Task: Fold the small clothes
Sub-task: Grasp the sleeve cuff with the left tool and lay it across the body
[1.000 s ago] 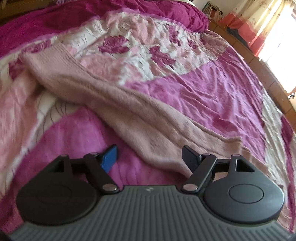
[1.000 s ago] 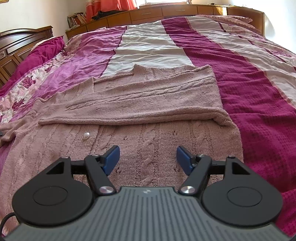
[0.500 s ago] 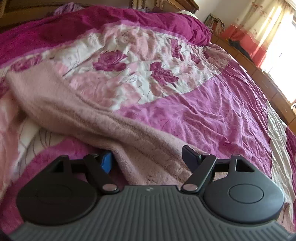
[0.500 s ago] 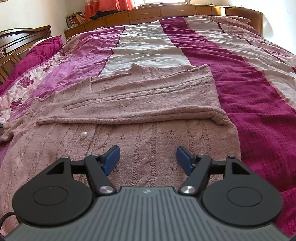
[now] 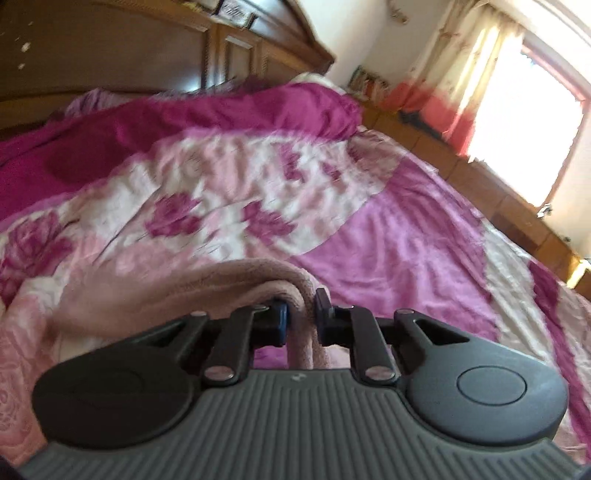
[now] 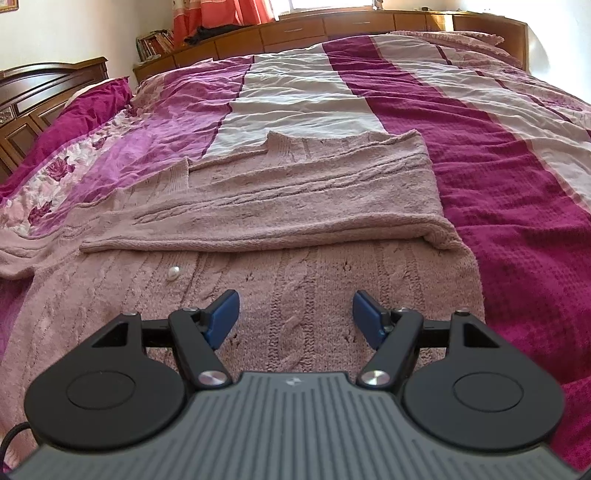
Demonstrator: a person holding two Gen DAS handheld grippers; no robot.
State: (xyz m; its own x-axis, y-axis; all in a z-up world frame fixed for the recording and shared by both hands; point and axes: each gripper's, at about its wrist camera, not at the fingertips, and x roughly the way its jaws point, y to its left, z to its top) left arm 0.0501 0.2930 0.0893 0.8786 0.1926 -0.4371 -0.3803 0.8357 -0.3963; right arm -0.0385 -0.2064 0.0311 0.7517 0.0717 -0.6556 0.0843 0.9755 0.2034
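Note:
A dusty-pink knitted cardigan (image 6: 295, 229) lies spread on the bed, one sleeve folded across its body, a pearl button (image 6: 173, 273) on the front. Its other sleeve (image 5: 177, 284) runs off to the left; my left gripper (image 5: 301, 314) is shut on a fold of that sleeve and holds it lifted above the bedspread, the cloth draping over the left pad. In the right wrist view my right gripper (image 6: 293, 319) hovers open just above the cardigan's lower body, with nothing between its blue pads (image 6: 223, 317).
The bed carries a magenta, pink and white striped bedspread (image 6: 498, 184) with a floral panel (image 5: 221, 206). A dark wooden headboard (image 5: 147, 55) stands behind magenta pillows (image 5: 184, 122). Low wooden cabinets (image 6: 332, 29), a bright window (image 5: 524, 110) and curtains line the far side.
My left gripper closed on the sleeve and lifted it, the view tilting up toward the headboard. My right gripper and the cardigan body have stayed still.

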